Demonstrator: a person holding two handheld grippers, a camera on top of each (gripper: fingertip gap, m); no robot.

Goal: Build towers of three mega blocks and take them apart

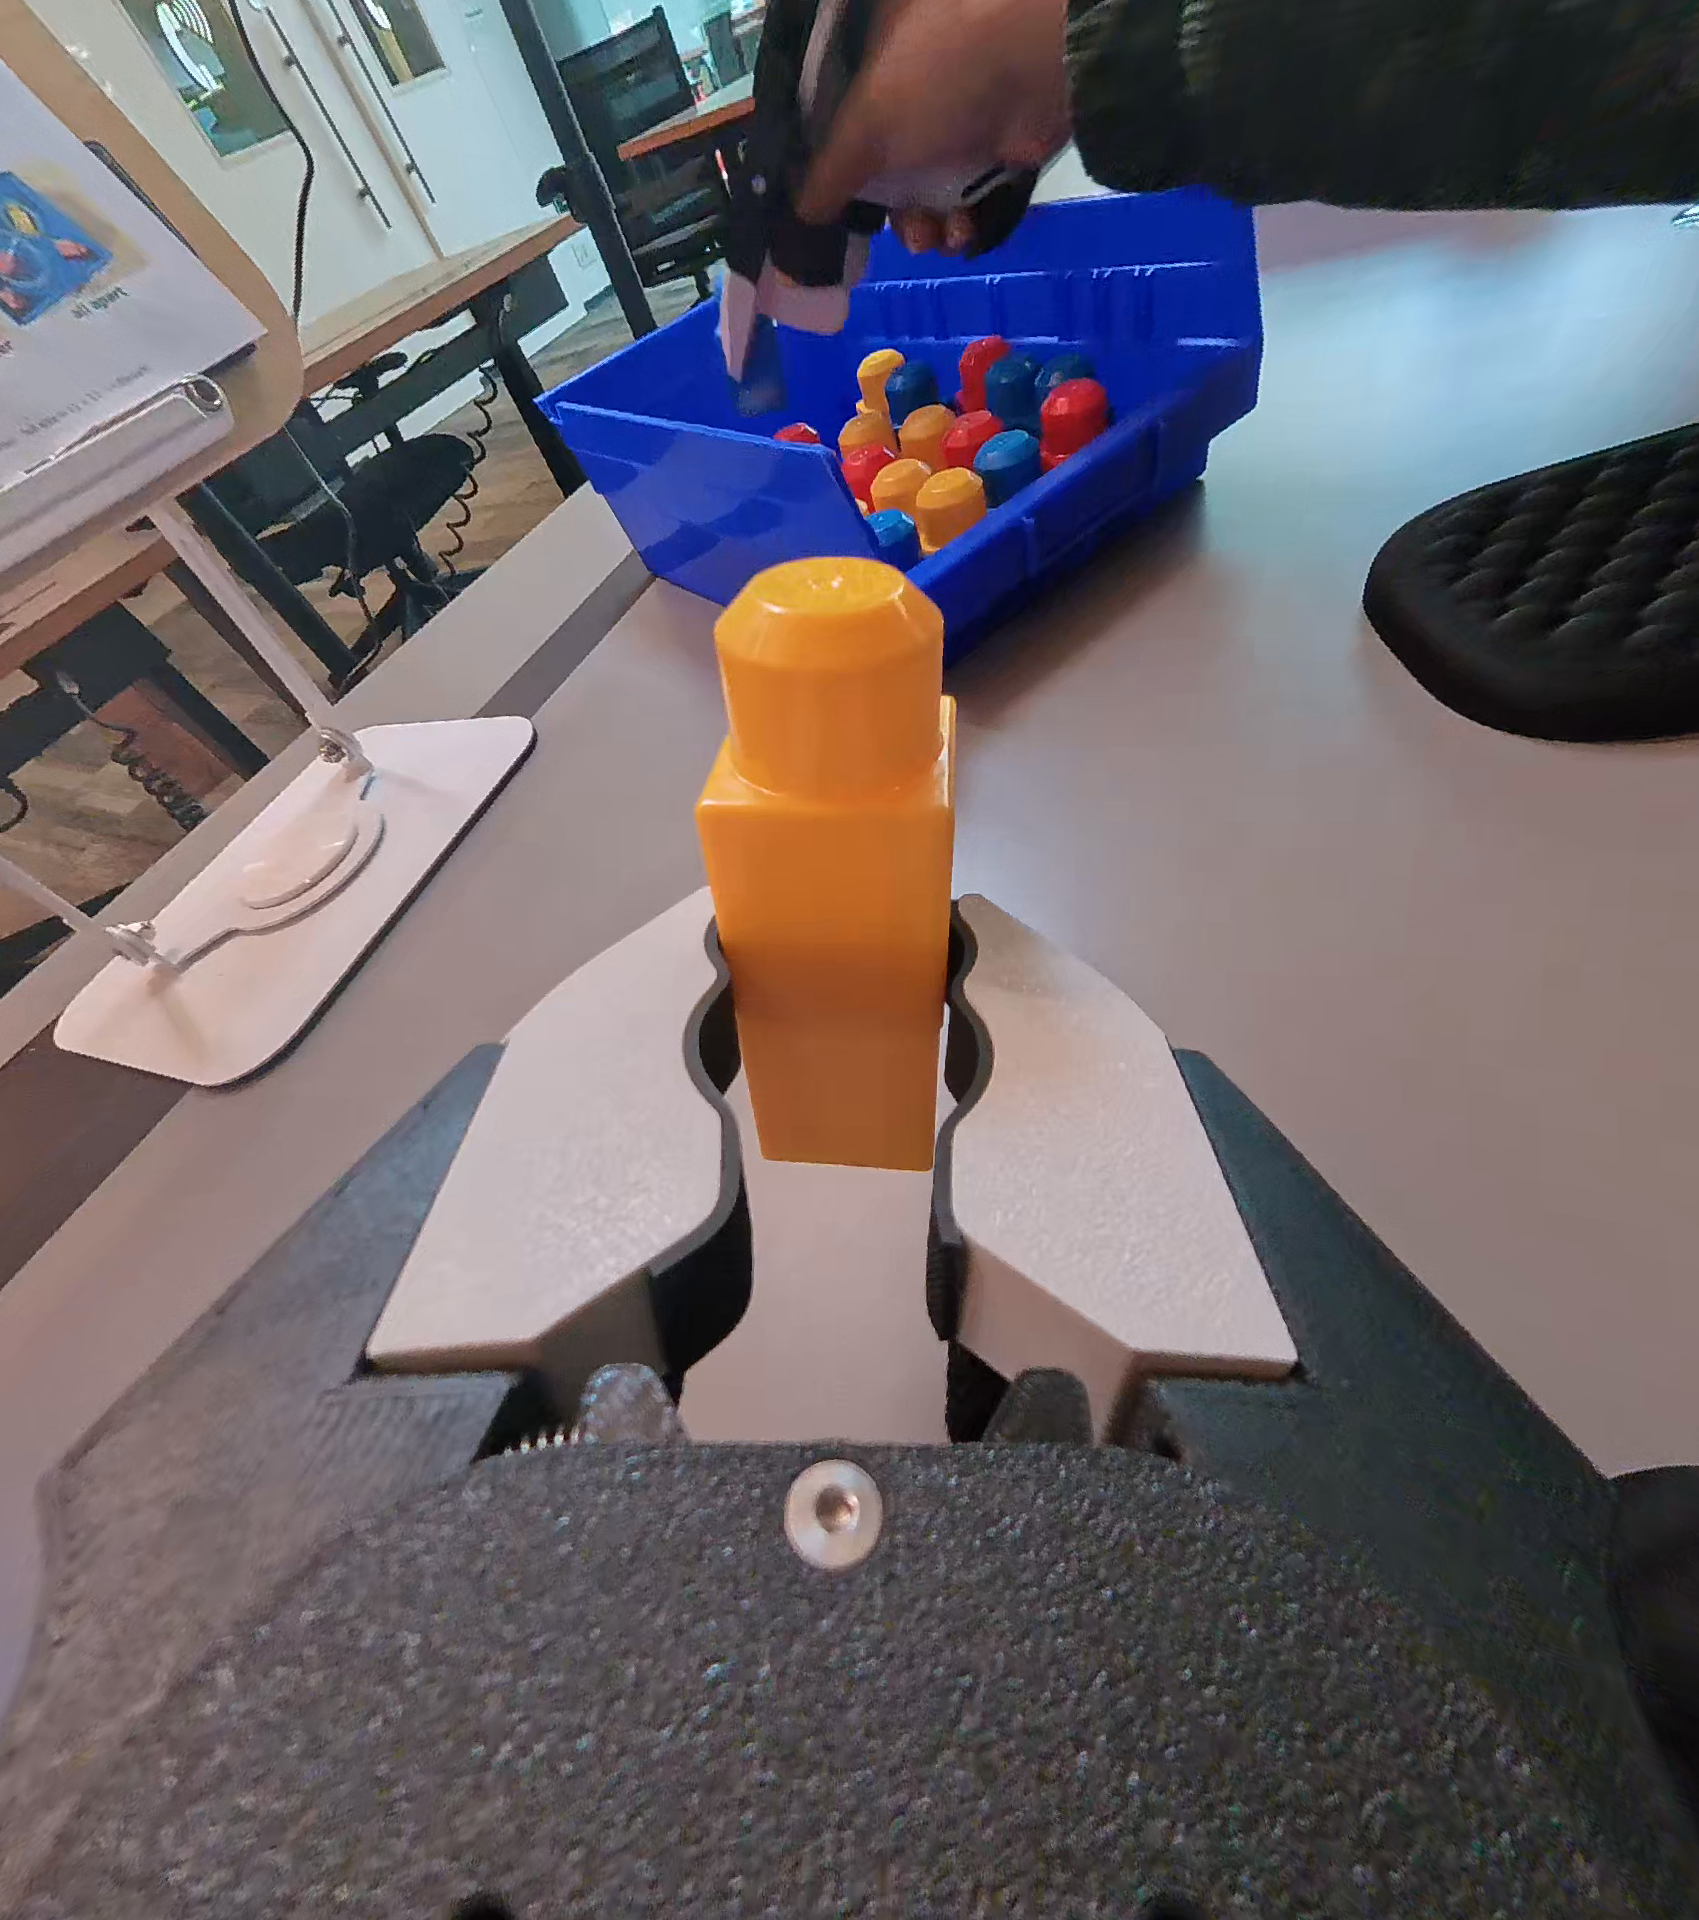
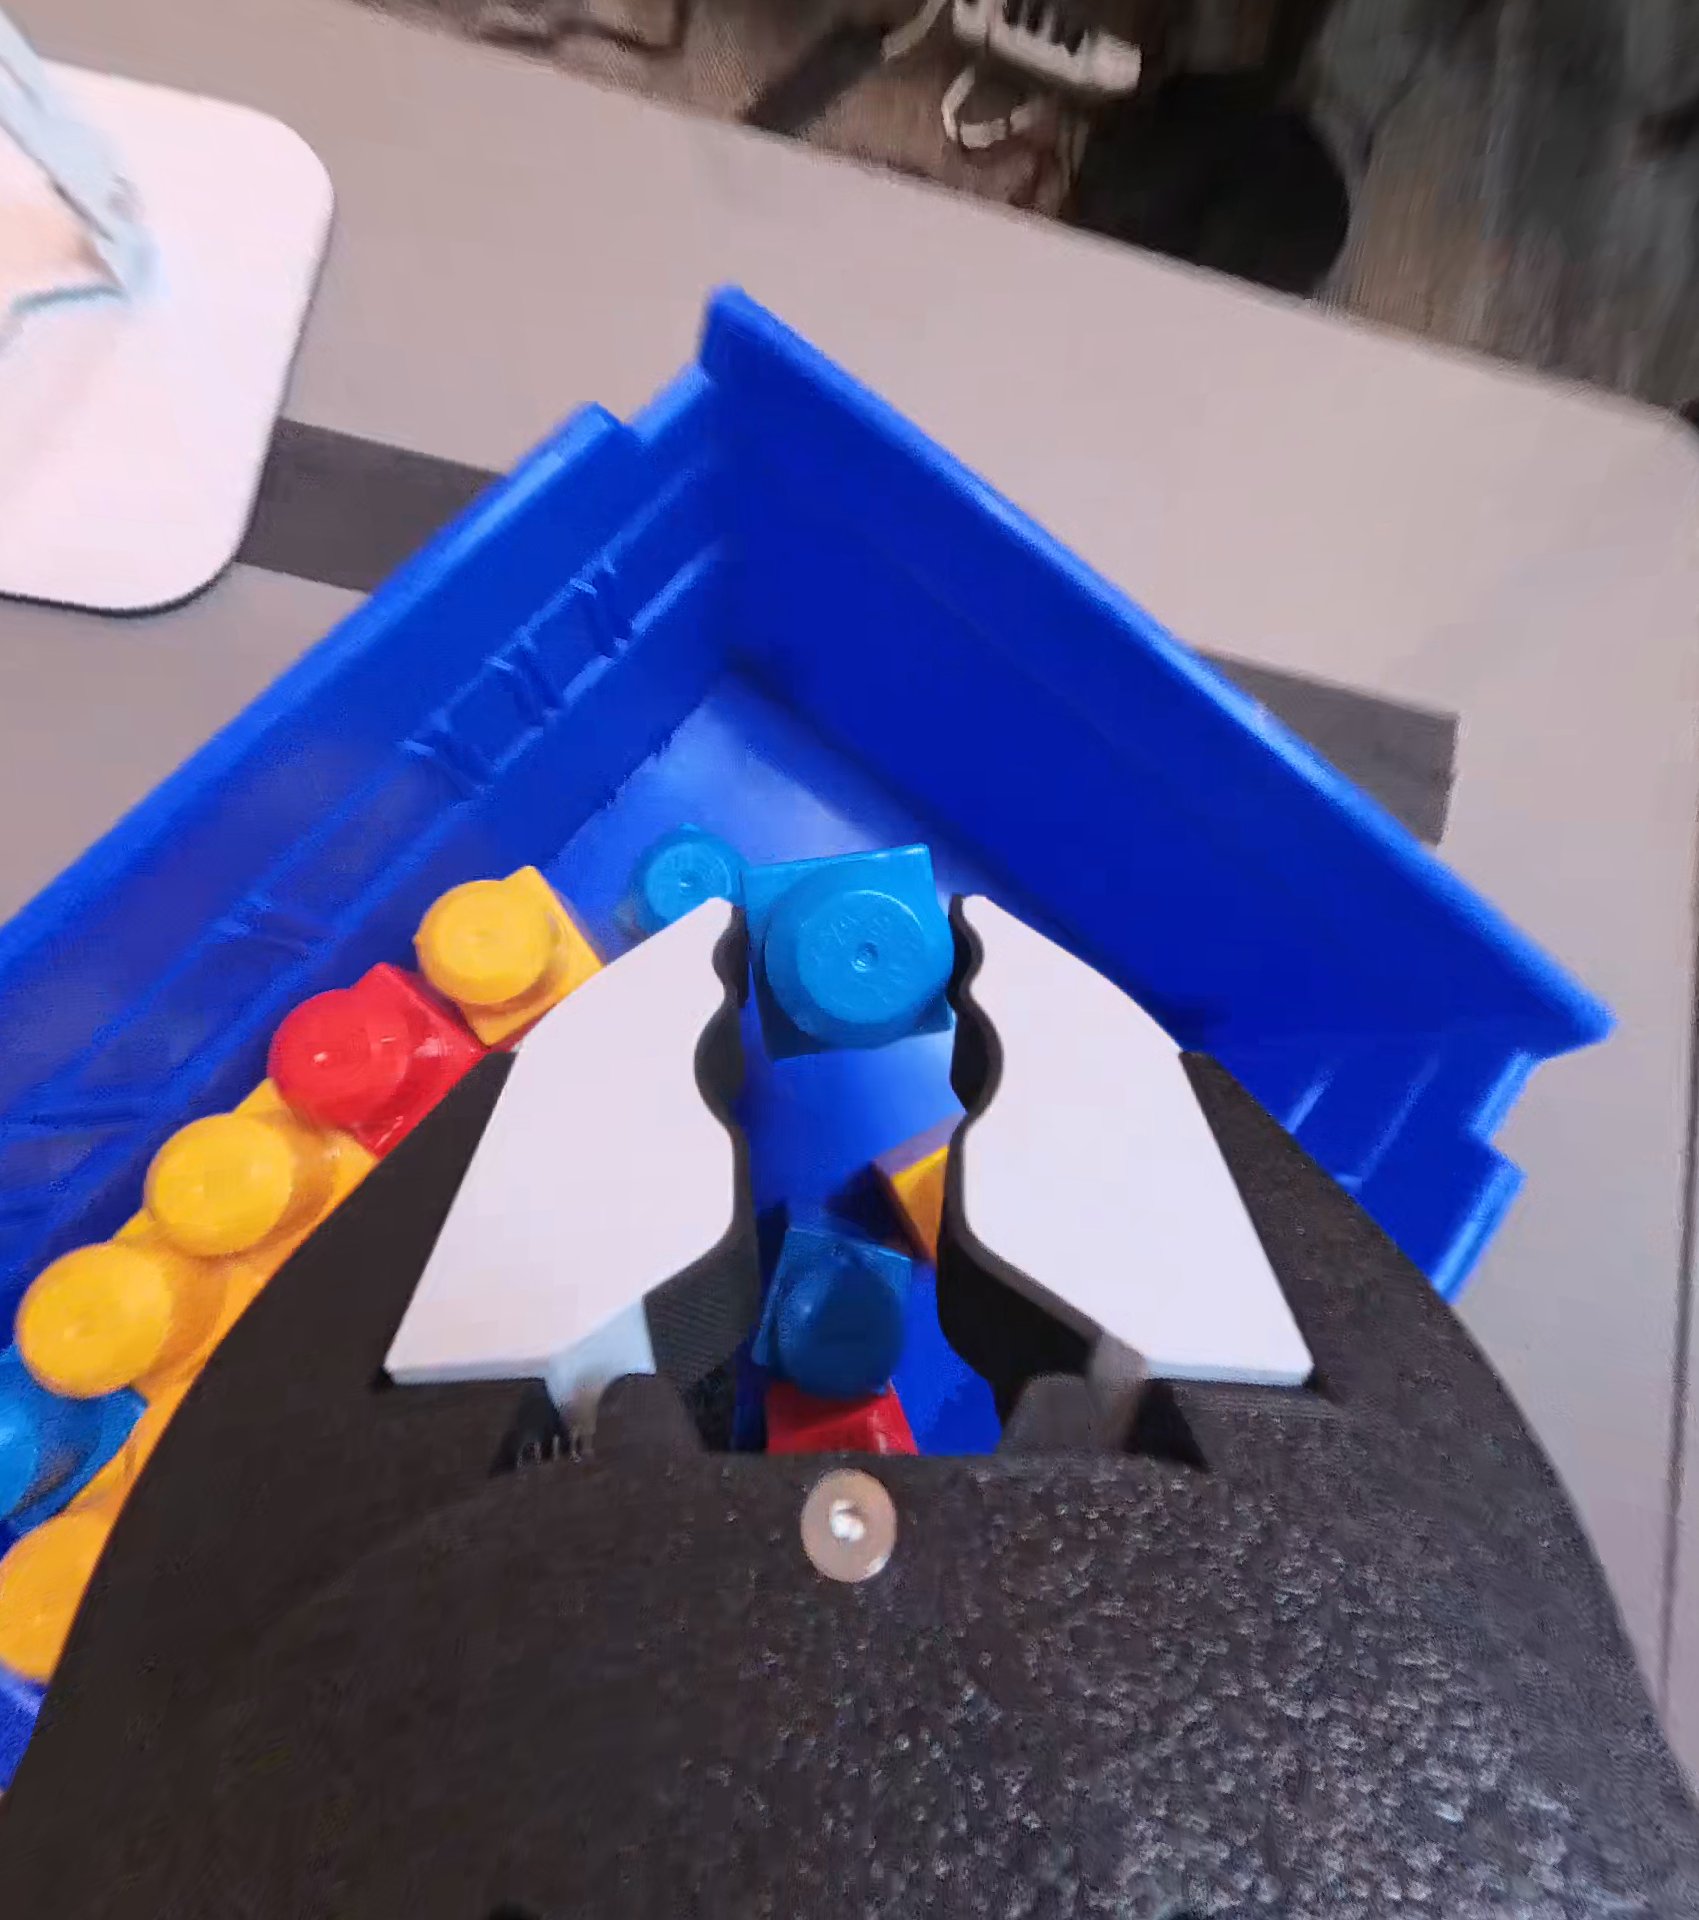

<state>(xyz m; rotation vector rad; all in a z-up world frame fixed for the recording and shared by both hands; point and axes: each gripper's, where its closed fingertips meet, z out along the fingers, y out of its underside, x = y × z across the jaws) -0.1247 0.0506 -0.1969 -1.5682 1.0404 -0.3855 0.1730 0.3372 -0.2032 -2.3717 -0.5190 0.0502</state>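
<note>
1. Open grey table [image 1: 1240,935] runs right of the orange block [image 1: 829,883], up to the black mesh pad [image 1: 1603,582] at the frame's right edge.
2. Left side is tighter: a white stand base [image 1: 305,894] sits near the table edge.
3. Blue bin [image 1: 720,488] blocks the upper middle; its walls [image 2: 1084,665] box in the right tongs [image 2: 845,925], with blocks [image 2: 221,1184] packed along the lower left.

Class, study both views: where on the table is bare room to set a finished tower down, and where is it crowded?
Bare table lies between the blue bin, the black mat and the stand base. The bin's far corner floor is bare; elsewhere blocks crowd it.
</note>
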